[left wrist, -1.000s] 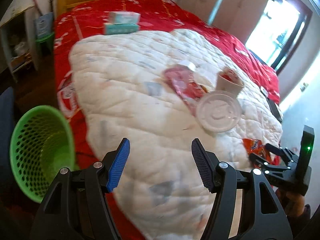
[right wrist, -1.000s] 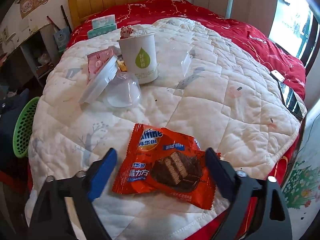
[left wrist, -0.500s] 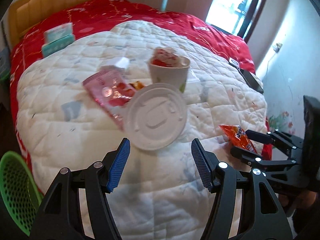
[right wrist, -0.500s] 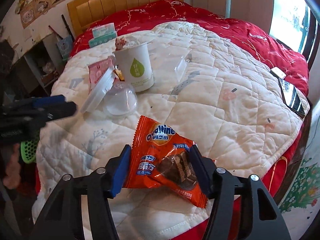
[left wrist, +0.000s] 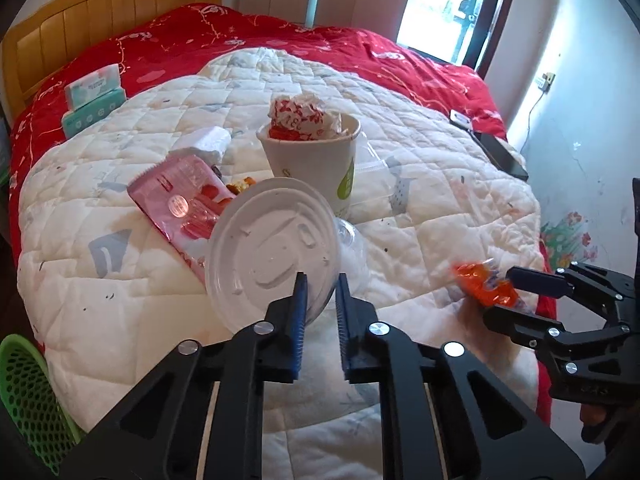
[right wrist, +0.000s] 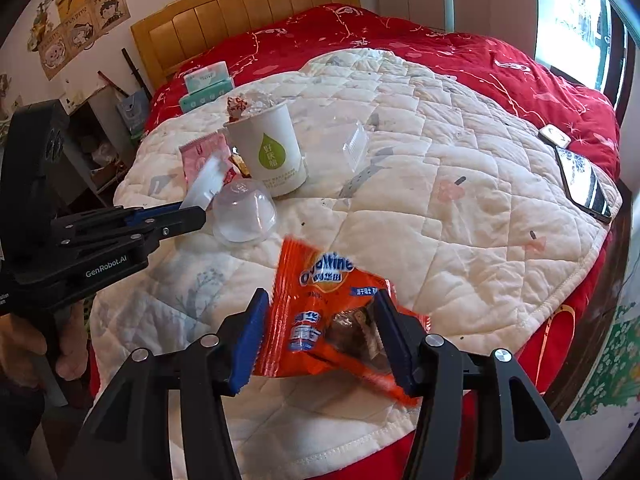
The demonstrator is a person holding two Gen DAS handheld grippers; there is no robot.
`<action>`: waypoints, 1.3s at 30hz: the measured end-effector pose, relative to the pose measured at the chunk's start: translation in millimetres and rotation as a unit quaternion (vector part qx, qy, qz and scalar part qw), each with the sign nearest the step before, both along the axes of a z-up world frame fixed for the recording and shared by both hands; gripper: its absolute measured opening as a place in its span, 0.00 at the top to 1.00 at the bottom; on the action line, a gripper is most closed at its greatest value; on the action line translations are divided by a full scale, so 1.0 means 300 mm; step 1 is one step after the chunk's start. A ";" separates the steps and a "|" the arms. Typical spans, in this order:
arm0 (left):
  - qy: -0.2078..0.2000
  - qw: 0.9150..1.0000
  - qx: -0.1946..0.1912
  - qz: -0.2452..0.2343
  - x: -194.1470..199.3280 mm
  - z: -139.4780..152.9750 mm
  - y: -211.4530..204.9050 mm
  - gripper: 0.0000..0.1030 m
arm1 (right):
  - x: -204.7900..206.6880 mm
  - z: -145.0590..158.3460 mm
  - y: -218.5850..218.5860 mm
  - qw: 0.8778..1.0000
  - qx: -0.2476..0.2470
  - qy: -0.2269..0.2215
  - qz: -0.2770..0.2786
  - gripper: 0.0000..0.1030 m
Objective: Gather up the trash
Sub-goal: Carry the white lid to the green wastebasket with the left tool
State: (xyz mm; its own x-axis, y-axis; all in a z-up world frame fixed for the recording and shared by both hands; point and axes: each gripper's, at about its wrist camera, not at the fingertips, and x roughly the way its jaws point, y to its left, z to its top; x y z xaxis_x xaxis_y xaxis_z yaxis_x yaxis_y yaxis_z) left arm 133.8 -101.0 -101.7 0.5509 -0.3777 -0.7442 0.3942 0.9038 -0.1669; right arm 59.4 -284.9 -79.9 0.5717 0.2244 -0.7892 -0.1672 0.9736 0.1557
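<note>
My left gripper [left wrist: 320, 300] is shut on the rim of a white plastic lid [left wrist: 272, 252], which leans against a clear dome cup [right wrist: 244, 212] on the white quilt [left wrist: 440, 208]. My right gripper [right wrist: 320, 336] is shut on an orange Ovaltine wrapper [right wrist: 324, 308] and holds it just above the quilt; it also shows in the left wrist view [left wrist: 486, 284]. A white paper cup [left wrist: 312, 160] stuffed with crumpled wrappers stands behind the lid. A pink wrapper [left wrist: 180, 204] lies left of it.
A green mesh bin [left wrist: 28, 392] stands on the floor at the bed's left. A tissue pack [left wrist: 94, 96] lies near the headboard. A clear plastic box [right wrist: 354, 146] lies right of the cup. Two phones [right wrist: 584, 180] lie at the quilt's right edge.
My left gripper swung from the bin toward the lid and shut on its rim. My right gripper shut on the orange wrapper and lifted it off the quilt.
</note>
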 end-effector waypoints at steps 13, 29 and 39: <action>-0.007 0.997 -0.062 0.055 -0.087 0.105 0.207 0.96 | -0.016 0.023 0.044 1.000 0.005 -0.002 0.013 0.65; -0.025 0.985 -0.086 0.146 -0.207 0.177 0.514 0.96 | 0.033 -0.078 0.055 0.999 -0.025 0.028 0.002 0.46; -0.031 0.975 -0.090 0.202 -0.273 0.177 0.677 0.96 | 0.008 -0.022 0.085 1.000 -0.020 0.008 0.016 0.69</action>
State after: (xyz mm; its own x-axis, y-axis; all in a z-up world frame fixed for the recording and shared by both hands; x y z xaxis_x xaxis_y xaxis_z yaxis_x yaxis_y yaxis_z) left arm 51.7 102.0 -48.6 0.7233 -0.2426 -0.6465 0.0264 0.9453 -0.3252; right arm 61.9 -259.3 -86.4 0.5513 0.2105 -0.8073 -0.1969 0.9731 0.1192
